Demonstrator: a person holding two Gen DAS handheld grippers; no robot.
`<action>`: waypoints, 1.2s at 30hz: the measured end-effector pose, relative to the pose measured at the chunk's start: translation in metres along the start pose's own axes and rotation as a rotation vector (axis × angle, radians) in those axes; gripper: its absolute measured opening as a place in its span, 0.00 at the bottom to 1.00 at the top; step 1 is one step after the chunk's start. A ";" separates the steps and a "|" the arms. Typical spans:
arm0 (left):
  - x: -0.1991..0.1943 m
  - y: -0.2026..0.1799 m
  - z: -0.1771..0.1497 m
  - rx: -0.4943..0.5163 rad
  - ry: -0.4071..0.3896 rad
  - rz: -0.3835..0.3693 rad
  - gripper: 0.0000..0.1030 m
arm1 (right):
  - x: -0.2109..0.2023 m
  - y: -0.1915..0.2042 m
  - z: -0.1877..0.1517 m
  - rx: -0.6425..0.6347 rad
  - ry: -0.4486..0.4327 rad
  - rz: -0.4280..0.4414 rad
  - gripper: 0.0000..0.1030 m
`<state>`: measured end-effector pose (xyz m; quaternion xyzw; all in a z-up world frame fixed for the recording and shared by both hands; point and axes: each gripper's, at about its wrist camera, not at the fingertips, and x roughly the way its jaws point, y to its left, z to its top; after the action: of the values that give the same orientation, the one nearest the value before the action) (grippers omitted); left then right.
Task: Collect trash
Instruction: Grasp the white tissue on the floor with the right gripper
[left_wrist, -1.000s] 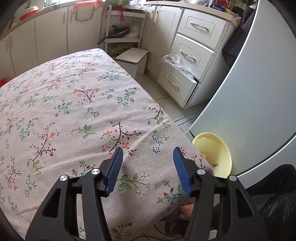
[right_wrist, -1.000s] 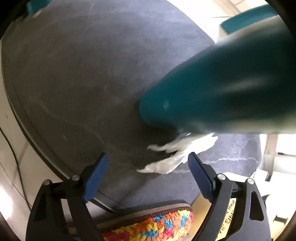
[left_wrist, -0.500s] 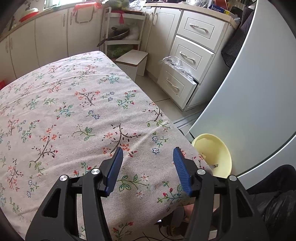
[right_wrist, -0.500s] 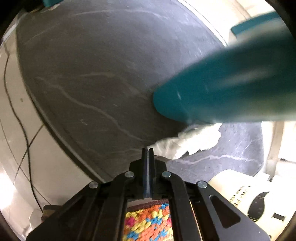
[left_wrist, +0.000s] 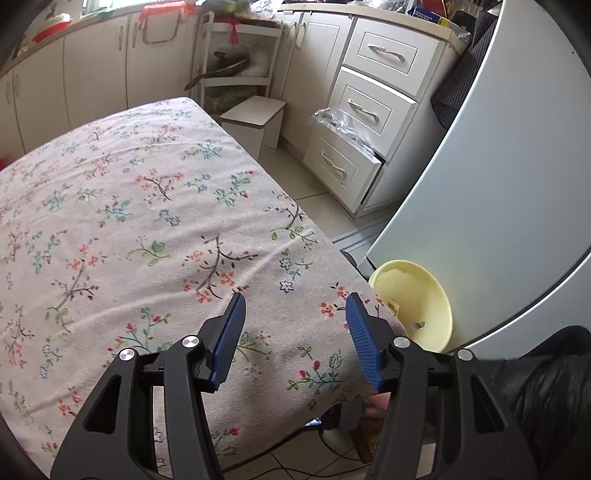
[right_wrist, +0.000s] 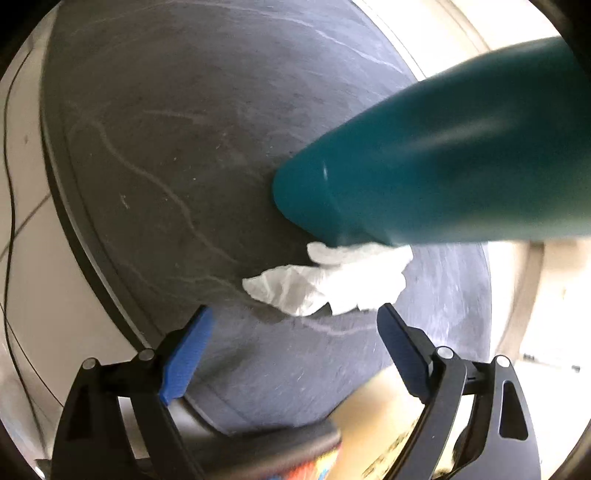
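Table cover: floral tablecloth (left_wrist: 147, 229), pale with flower sprigs.
Beside table: yellow bowl (left_wrist: 417, 302) near white fridge (left_wrist: 498, 206).
Behind: cream drawers (left_wrist: 369, 110).
Floor: round dark mat (right_wrist: 184, 147), teal leg (right_wrist: 443, 177).

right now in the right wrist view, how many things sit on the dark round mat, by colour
white: 1, crumpled tissue
teal: 1, leg-like post standing on the dark round mat, partly over the tissue
total: 2
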<state>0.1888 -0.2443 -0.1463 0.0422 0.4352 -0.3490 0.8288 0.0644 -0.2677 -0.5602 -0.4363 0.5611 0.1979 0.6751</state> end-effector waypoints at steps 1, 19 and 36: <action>0.002 0.000 0.000 -0.004 0.005 -0.005 0.52 | 0.002 -0.003 0.002 -0.016 -0.018 0.012 0.84; 0.004 -0.006 0.004 0.010 -0.017 -0.001 0.52 | -0.013 0.035 0.016 -0.097 -0.018 0.214 0.01; -0.020 -0.009 0.001 0.042 -0.050 -0.034 0.52 | -0.012 -0.016 0.025 0.390 0.020 0.129 0.87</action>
<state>0.1764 -0.2409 -0.1281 0.0432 0.4077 -0.3731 0.8323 0.0873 -0.2537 -0.5437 -0.2623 0.6222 0.1241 0.7271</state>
